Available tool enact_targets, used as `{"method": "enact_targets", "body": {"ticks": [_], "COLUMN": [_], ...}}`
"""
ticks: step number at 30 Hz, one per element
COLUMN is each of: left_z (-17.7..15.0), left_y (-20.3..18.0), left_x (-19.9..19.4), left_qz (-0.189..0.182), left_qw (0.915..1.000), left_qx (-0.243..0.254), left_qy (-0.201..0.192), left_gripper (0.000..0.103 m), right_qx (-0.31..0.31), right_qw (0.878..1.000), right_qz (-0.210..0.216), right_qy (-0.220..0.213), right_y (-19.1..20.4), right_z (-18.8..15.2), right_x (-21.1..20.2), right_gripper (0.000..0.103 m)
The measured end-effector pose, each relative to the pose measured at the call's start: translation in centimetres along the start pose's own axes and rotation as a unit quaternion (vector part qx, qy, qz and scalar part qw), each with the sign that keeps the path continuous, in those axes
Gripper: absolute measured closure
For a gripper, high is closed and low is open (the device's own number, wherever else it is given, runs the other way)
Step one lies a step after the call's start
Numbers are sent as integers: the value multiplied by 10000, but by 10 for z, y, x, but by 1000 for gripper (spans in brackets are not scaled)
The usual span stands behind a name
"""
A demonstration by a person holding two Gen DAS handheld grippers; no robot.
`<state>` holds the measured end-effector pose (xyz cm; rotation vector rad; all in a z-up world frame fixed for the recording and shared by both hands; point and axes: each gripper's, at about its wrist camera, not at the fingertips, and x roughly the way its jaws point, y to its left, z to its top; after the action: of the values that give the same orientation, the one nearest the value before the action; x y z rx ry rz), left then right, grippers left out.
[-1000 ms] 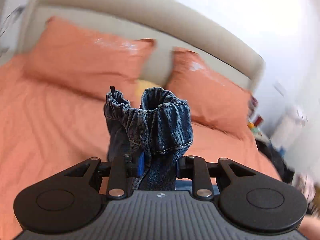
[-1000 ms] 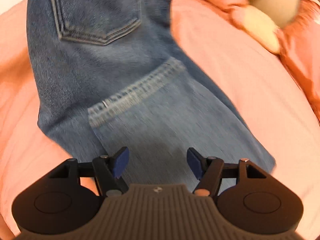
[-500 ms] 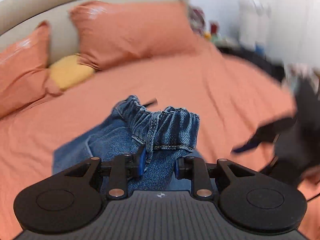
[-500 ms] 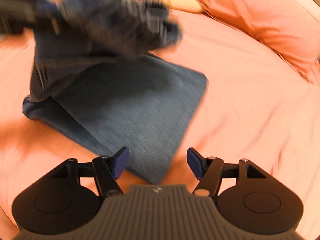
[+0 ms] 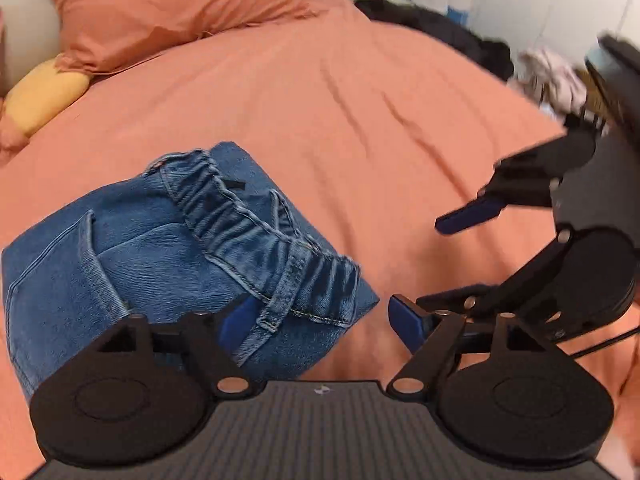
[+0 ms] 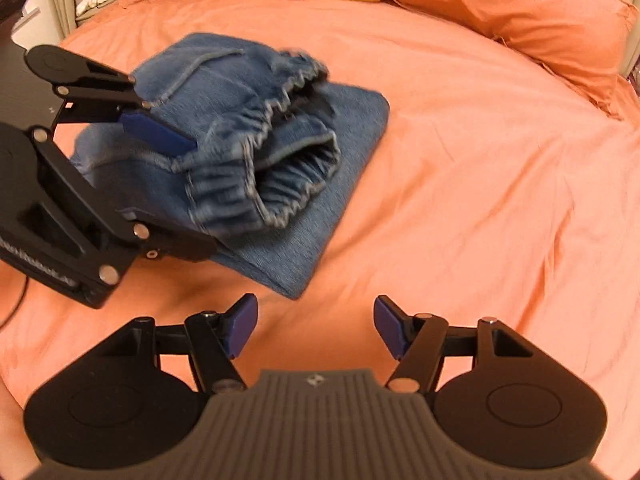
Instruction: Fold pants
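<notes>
Blue denim pants (image 5: 168,248) lie folded into a compact bundle on a bed (image 5: 360,112) covered with an orange sheet. The gathered elastic waistband (image 5: 256,236) sits on top, ruffled and slightly open, with a back pocket (image 5: 52,280) showing to its left in the left wrist view. In the right wrist view the pants (image 6: 240,128) rest as a thick upper layer over a flat lower layer whose rounded corner points toward the pillows; the waistband (image 6: 288,176) gapes toward the camera. The left gripper (image 5: 316,320) has its jaws spread wide, holding nothing. Its left blue pad (image 5: 236,320) sits right against the waistband edge, while the other pad is over bare sheet beside the pants. Seen from the right wrist, the left gripper (image 6: 168,184) reaches in from the left with one finger lying over the denim and the other low at the bundle's near edge. The right gripper (image 6: 316,328) is also wide open and empty, hovering over bare sheet just short of the pants' near corner. From the left wrist it (image 5: 440,264) appears to the right, apart from the pants. Orange pillows (image 6: 500,4) and a yellow cushion (image 5: 40,96) lie at the head of the bed.
</notes>
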<state>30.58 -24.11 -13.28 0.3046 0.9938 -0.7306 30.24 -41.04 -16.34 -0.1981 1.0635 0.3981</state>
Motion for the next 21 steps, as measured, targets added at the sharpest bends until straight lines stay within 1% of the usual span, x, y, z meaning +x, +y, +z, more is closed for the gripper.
{"method": "enact_targets", "body": {"ticks": [2, 4, 7, 10, 12, 15, 19, 20, 21], "left_z": [-3, -10, -22, -45, -59, -74, -98, -104, -109], "left_y": [9, 20, 48, 72, 88, 110, 131, 135, 138], "left_x": [-13, -28, -45, -62, -70, -76, -80, -80, -80], "left_qz": [13, 150, 444, 807, 955, 1097, 1081, 1067, 1062], "left_qw": [10000, 9998, 9989, 9967, 9954, 9938, 9932, 9933, 9933], "left_qx": [-24, 51, 94, 78, -26, -175, -406, -421, -420], "left_qy": [-73, -144, -148, -102, -50, 2, 120, 159, 183], "left_gripper": [15, 15, 15, 15, 15, 15, 15, 16, 17], "right_qx": [8, 81, 187, 418, 668, 1277, 2008, 2123, 2274], "right_qw": [10000, 9997, 9987, 9970, 9953, 9894, 9773, 9751, 9716], "right_qz": [52, 179, 364, 506, 545, 617, 658, 634, 653], "right_qy": [-80, -169, -304, -420, -436, -312, -159, -91, -30], "right_y": [4, 7, 12, 17, 17, 10, 0, -2, -4], "right_z": [6, 13, 29, 49, 65, 85, 103, 105, 107], "right_x": [-7, -15, -23, -23, -15, 6, 39, 48, 54], "right_gripper": [41, 41, 41, 41, 44, 49, 50, 54, 65]}}
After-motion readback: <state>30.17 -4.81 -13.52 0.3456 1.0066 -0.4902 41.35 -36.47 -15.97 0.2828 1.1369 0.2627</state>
